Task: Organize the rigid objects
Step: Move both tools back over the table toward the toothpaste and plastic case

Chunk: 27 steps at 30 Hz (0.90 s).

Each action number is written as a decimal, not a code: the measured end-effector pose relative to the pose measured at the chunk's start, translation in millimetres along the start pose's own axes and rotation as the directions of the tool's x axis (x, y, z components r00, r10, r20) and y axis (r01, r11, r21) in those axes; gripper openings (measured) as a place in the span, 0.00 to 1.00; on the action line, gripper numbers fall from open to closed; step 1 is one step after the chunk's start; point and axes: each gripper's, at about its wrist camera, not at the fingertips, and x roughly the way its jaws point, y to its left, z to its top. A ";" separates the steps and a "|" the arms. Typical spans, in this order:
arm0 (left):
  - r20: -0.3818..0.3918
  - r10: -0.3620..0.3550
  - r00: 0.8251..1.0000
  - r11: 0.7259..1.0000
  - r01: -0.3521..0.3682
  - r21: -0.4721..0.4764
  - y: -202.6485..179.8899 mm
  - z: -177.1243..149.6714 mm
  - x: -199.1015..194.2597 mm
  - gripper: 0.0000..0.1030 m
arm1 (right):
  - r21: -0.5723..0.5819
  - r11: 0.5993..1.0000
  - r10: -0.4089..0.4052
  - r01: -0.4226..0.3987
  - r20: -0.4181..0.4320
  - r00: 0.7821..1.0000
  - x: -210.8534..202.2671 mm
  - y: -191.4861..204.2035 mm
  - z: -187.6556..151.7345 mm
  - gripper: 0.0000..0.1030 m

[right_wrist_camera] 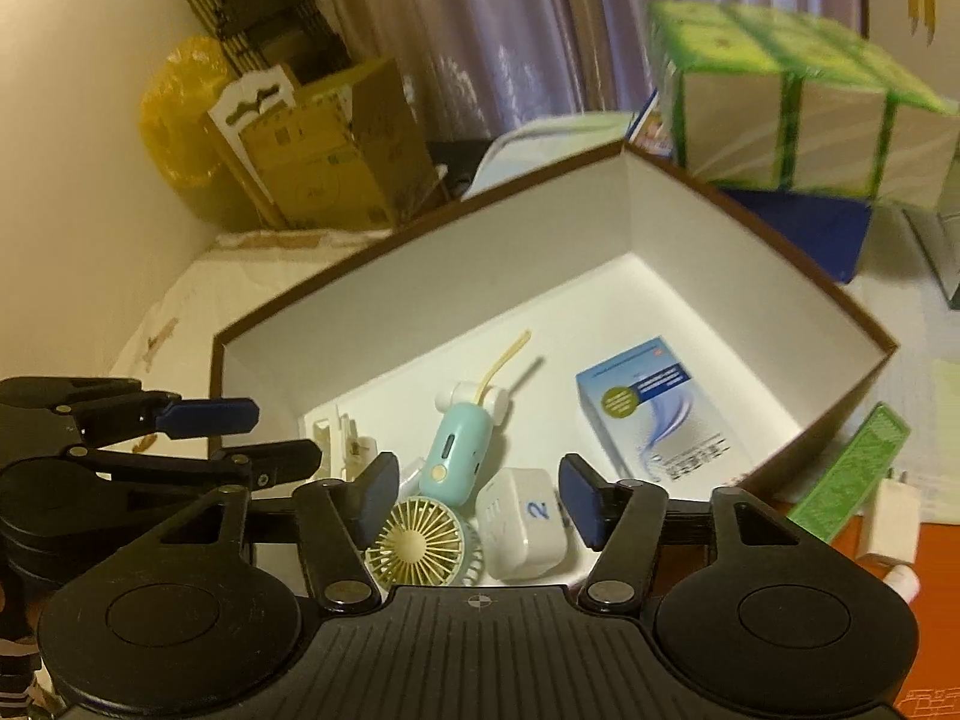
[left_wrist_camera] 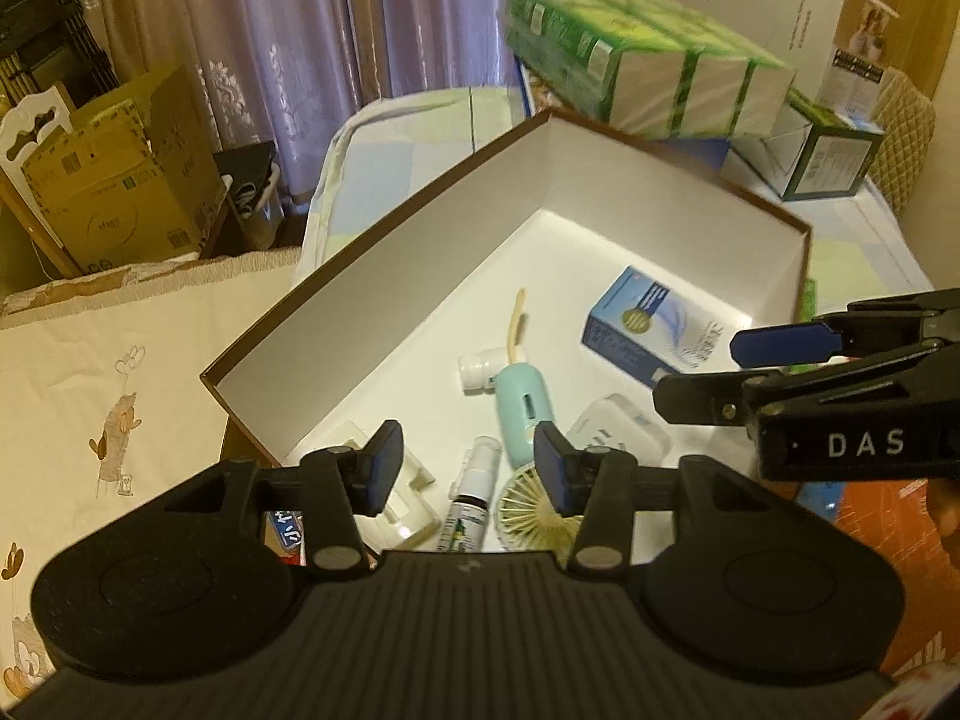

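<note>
From the left wrist view, the left tongs (left_wrist_camera: 468, 468) hang partly open above the near end of a large brown cardboard box with a white inside (left_wrist_camera: 384, 276), with nothing between their blue pads. In the box lie a mint-green handheld fan with a pale yellow round grille (left_wrist_camera: 519, 414), a small white spray bottle with a dark label (left_wrist_camera: 471, 498) just left of it, a white moulded plastic piece (left_wrist_camera: 408, 504) further left under the left pad, a white rounded block (left_wrist_camera: 618, 429) to the right, and a blue-and-white printed carton (left_wrist_camera: 651, 324) toward the far right side. The right tongs (left_wrist_camera: 696, 369) reach in from the right edge, their fingers apart and empty. Beyond the box stands a stack of green-and-white wrapped packs (left_wrist_camera: 648, 66).

From the right wrist view, the right tongs (right_wrist_camera: 480, 495) hover partly open over the same box (right_wrist_camera: 432, 276), holding nothing. Below the gap sit the fan (right_wrist_camera: 453, 450) and the white block (right_wrist_camera: 522, 531), which bears a blue figure 2; neither touches a pad. The carton (right_wrist_camera: 654, 414) lies to the right, flat on the box floor. The left tongs (right_wrist_camera: 252, 438) show at the left edge, fingers apart. A green patterned flat strip (right_wrist_camera: 852, 474) lies outside the box on the right.
</note>
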 end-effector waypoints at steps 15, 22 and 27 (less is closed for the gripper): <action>0.073 -0.027 0.997 1.000 0.028 -0.013 -55.1 -19.3 -54.3 0.45 | 0.045 0.999 0.011 -0.015 0.086 0.996 -76.1 -35.2 -29.6 0.70; 0.073 -0.040 0.996 0.999 0.042 -0.015 -87.1 -32.2 -67.7 0.45 | 0.031 0.999 0.015 -0.018 0.090 0.996 -105.7 -50.8 -50.5 0.74; 0.066 -0.044 0.997 0.999 0.046 -0.019 -106.8 -42.7 -73.4 0.45 | 0.024 1.000 0.019 -0.020 0.072 0.997 -119.6 -62.7 -66.9 0.75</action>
